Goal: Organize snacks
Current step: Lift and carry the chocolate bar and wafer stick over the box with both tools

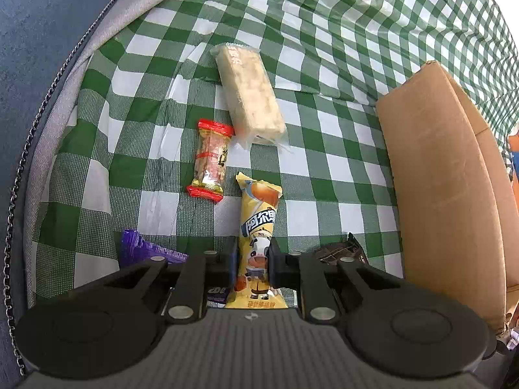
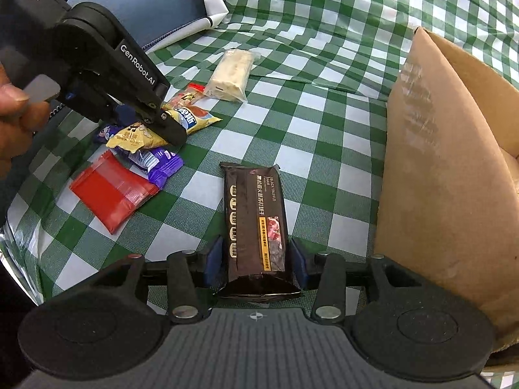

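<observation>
My left gripper (image 1: 253, 259) is shut on a yellow snack packet with a cartoon cow (image 1: 258, 227); it also shows in the right wrist view (image 2: 191, 120), pinched by the left gripper's fingers (image 2: 168, 129). My right gripper (image 2: 256, 259) straddles a dark brown biscuit packet (image 2: 256, 220) lying on the checked cloth; its blue pads (image 2: 214, 259) stand at the packet's sides, with a narrow gap showing on each side. A cardboard box (image 2: 454, 178) stands to the right, also in the left wrist view (image 1: 447, 178).
On the green-and-white checked cloth (image 1: 324, 64) lie a pale wafer bar (image 1: 248, 94), a red-ended clear candy packet (image 1: 211, 159), a purple packet (image 2: 159, 162) and a red packet (image 2: 113, 191). A blue-grey cushion (image 1: 32, 64) borders the left.
</observation>
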### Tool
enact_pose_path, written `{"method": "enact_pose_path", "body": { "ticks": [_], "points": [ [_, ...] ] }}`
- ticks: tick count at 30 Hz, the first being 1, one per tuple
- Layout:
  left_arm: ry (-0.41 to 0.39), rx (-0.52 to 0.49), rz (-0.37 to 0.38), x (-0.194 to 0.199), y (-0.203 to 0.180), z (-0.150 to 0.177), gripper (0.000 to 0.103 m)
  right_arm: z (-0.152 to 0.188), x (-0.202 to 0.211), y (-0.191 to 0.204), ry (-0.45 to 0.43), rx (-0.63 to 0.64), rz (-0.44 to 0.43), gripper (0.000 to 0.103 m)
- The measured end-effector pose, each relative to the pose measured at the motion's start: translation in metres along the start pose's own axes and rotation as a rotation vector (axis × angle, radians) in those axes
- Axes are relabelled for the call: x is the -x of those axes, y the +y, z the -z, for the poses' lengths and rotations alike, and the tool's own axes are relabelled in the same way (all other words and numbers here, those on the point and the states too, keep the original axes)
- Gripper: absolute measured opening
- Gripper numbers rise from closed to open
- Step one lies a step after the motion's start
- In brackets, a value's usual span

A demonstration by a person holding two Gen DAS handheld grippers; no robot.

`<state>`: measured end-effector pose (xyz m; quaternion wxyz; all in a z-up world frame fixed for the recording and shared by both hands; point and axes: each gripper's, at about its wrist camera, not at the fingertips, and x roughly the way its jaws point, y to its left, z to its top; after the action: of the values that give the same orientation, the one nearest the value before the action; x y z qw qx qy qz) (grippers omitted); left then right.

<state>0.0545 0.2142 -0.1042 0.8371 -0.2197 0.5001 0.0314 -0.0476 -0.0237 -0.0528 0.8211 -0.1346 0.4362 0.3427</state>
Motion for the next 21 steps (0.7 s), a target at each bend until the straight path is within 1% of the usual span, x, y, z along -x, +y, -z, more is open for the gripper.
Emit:
{"method": "enact_pose_path", "body": {
  "ticks": [1,2,8,14,19,21],
  "points": [
    [-0.004,0.001,0.003,0.001,0.0,0.0,0.016,0.0,0.001,0.001,-0.004,0.007,0.003,0.042],
    [-0.009,0.001,0.007,0.002,0.0,0.0,0.016,0.0,0.002,0.001,-0.01,0.013,0.01,0.041],
    [-0.047,0.014,0.068,0.012,-0.001,0.0,0.015,0.001,0.009,0.0,-0.044,0.028,0.03,0.04],
    [-0.083,0.038,0.111,0.022,-0.003,-0.003,0.015,-0.001,0.019,0.007,-0.105,0.073,0.08,0.04],
    [-0.136,0.058,0.146,0.038,-0.009,-0.007,0.015,-0.012,0.04,0.01,-0.194,0.067,0.114,0.04],
    [-0.172,0.061,0.161,0.047,-0.013,-0.006,0.015,-0.017,0.051,0.009,-0.239,0.059,0.121,0.04]
  ]
}}
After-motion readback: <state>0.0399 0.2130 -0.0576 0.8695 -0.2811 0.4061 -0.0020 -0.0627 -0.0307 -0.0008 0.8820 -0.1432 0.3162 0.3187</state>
